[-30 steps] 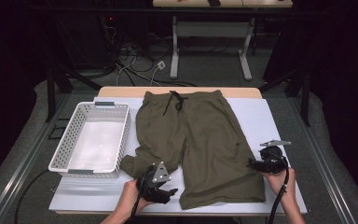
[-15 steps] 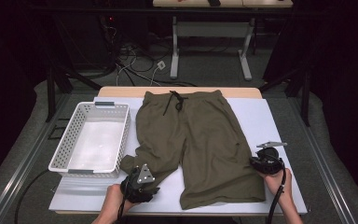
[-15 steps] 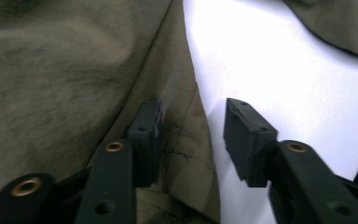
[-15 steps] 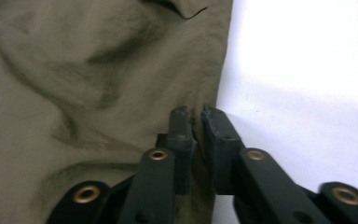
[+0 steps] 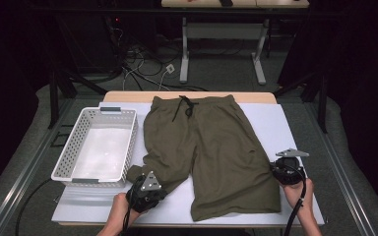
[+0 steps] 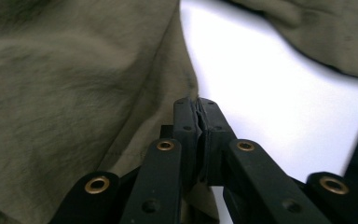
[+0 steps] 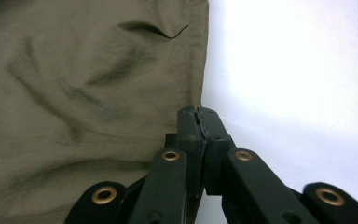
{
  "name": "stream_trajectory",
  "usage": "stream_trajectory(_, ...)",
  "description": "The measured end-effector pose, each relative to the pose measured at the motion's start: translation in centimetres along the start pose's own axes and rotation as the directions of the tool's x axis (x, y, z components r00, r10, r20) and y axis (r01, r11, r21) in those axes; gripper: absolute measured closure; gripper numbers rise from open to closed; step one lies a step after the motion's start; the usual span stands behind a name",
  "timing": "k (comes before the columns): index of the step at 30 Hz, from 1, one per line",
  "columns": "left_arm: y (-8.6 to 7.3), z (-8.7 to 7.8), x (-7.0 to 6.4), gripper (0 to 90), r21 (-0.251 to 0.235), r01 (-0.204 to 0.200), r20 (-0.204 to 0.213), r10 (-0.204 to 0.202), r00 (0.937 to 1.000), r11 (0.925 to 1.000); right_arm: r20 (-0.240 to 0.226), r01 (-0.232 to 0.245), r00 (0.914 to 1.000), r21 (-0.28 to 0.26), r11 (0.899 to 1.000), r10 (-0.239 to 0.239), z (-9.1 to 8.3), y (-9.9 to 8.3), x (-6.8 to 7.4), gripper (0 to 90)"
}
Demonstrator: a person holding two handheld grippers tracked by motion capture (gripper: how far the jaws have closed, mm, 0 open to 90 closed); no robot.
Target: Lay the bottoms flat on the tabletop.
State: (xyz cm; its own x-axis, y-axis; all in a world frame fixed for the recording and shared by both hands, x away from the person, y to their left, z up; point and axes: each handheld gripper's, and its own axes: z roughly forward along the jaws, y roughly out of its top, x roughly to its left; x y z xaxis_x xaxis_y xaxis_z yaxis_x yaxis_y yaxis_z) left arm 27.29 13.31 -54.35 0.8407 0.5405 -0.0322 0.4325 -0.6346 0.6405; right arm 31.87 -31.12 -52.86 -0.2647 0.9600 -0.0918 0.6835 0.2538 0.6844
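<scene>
High view: olive shorts (image 5: 211,152) spread flat on white table (image 5: 280,123), waistband at far side, basket (image 5: 98,147) just beside their left leg. Left gripper (image 5: 145,189) at bunched left leg hem, jaws pinching cloth edge. Right gripper (image 5: 288,172) pinching right side seam. Fabric looks light, limp, non-slippery; likely sags and drapes when lifted. Best hold: hems, seams.

The white basket (image 5: 98,147) is standing as the one tall obstacle along the surface's (image 5: 275,123) left side, touching the shorts (image 5: 211,147). Open room is lying right of the shorts and along the near edge between both legs.
</scene>
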Motion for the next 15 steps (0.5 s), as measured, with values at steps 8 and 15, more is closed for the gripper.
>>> stream_trajectory(8,0.7,0.7,-2.2,85.9,-0.011,-0.043,0.069,0.044,0.9966,0.999,0.016,0.044,0.9988,0.09,0.995,-0.046,1.1,-0.2,-0.5,78.4)
stream_trajectory(15,0.6,-0.1,-1.5,57.4,0.03,-0.069,0.046,0.068,0.9966,0.9971,-0.025,0.001,0.9997,0.088,0.996,0.001,1.4,-0.5,-0.8,55.2)
